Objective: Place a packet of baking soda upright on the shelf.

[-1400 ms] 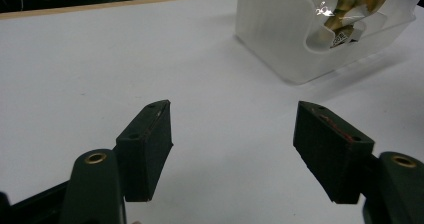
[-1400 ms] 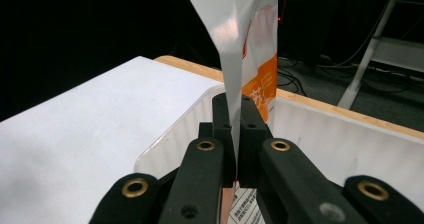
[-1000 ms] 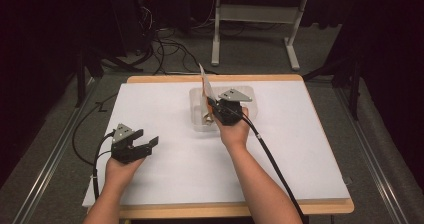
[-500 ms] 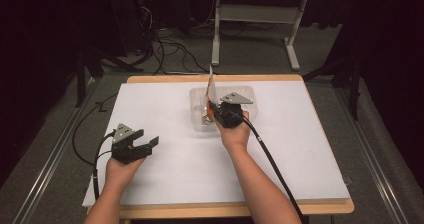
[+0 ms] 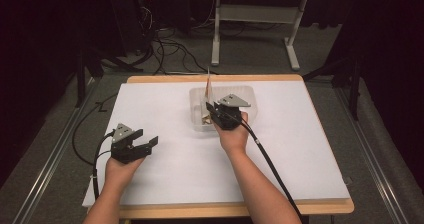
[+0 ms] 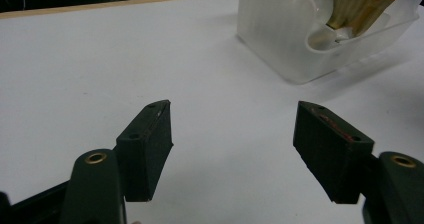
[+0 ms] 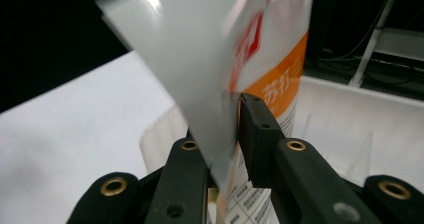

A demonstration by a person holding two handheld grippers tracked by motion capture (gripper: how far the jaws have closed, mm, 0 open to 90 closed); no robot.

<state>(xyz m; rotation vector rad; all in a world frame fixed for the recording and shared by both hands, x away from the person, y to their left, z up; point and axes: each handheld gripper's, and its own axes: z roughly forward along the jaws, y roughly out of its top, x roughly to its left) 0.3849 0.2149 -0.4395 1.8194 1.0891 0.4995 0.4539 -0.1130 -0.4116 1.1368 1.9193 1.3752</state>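
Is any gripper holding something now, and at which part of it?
The right gripper is shut on the snack packet, pinching its flat lower part, above the clear container. The left gripper is open, holding nothing.

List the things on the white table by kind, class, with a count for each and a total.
Grippers: 2 (left gripper, right gripper)
Clear plastic bins: 1 (bin)
Snack packets: 1 (packet, clamped upright over the bin by the right gripper)
Total: 4
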